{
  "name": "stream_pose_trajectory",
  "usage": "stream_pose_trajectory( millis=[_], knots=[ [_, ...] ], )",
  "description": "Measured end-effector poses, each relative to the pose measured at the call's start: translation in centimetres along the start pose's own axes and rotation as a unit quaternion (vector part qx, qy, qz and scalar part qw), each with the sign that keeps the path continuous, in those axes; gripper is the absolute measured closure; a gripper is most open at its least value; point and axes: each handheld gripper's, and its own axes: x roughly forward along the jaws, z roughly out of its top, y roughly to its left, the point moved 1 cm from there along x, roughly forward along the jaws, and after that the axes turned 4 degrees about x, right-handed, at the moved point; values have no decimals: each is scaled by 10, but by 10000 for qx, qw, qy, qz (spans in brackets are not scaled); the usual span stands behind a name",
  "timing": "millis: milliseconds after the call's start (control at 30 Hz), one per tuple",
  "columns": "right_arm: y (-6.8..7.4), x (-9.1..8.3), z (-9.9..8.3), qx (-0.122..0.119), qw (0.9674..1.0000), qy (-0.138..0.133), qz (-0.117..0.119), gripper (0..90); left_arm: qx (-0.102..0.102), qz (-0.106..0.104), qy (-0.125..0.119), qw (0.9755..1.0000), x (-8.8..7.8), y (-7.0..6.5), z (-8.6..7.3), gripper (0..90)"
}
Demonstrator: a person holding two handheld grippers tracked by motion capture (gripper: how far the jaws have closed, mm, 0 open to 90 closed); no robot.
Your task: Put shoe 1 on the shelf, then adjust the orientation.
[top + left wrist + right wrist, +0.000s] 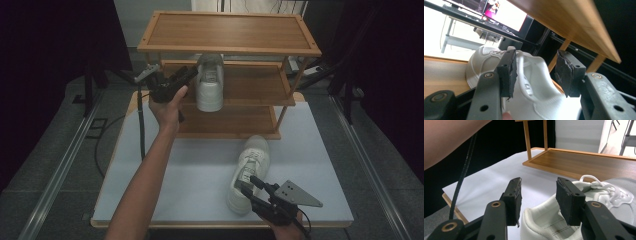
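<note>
The person's left forearm reaches up from the bottom of the high view across the white worktop [200, 165], the hand raised to the middle tier of the wooden shoe rack [230, 32]. The left tongs [191, 73] point level toward the white sneaker on the rack [210, 82], which stands on that middle tier with its heel toward the person. In the left gripper view the jaws stand apart on either side of the shoe's heel collar, with a gap at each pad, so they hold nothing.

The right hand sits low at the worktop's near edge, its right tongs [248, 184] angled up and left at the heel of the second white sneaker [250, 170], which lies on the worktop in front of the rack. Its jaws straddle the heel collar; the right pad seems to touch the collar, though a grip cannot be confirmed.
</note>
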Motion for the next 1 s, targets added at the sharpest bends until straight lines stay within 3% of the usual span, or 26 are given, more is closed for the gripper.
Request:
stream_pose_trajectory(
  millis=[167,333,467,733,867,967,1000],
  knots=[
    [4,3,-1,-70,9999,68,66,592,57,-192,69,9998,-15,-8,-3,502],
    [11,7,-4,-189,9994,228,178,689,126,-467,191,9986,-33,-19,-17,493],
    [15,11,-6,-289,9989,311,195,777,99,-536,300,9981,-48,-20,-28,479],
    [32,29,-9,-616,9966,500,218,768,270,-492,665,9962,-72,-20,-49,384],
    [42,46,-8,-886,9937,660,163,774,246,-497,745,9957,-88,-22,-63,365],
    [45,57,-9,-1035,9912,831,1,795,188,-536,854,9947,-100,-23,-76,362],
    [45,63,-12,-1135,9895,884,-167,816,50,-608,953,9936,-107,-23,-87,362]
  ],
)
